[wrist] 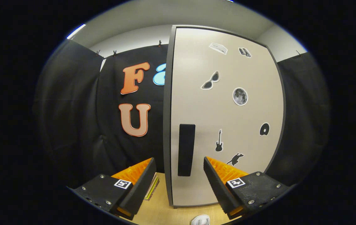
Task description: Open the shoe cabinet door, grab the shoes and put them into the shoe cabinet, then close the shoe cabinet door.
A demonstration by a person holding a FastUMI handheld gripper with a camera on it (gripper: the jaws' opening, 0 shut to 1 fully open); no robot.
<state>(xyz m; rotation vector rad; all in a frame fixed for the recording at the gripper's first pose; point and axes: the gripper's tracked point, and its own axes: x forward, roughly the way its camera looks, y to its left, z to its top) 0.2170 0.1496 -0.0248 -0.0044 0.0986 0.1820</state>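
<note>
With the door (pixel 225 115) shut, opening is judged pending: the spread, empty gripper (pixel 179 175), straddling the handle (pixel 186 150), must be pinched onto it.

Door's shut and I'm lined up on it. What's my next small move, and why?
Probably ease the gripper straight forward. Its fingers are open and empty, the cabinet door is closed, and the dark vertical handle sits just ahead, between them, not yet touched.

The shoe cabinet door (pixel 228 118), pale with a dark handle (pixel 186 149) and stickers, stands upright and closed; a shoe (pixel 200 220) lies below.
</note>
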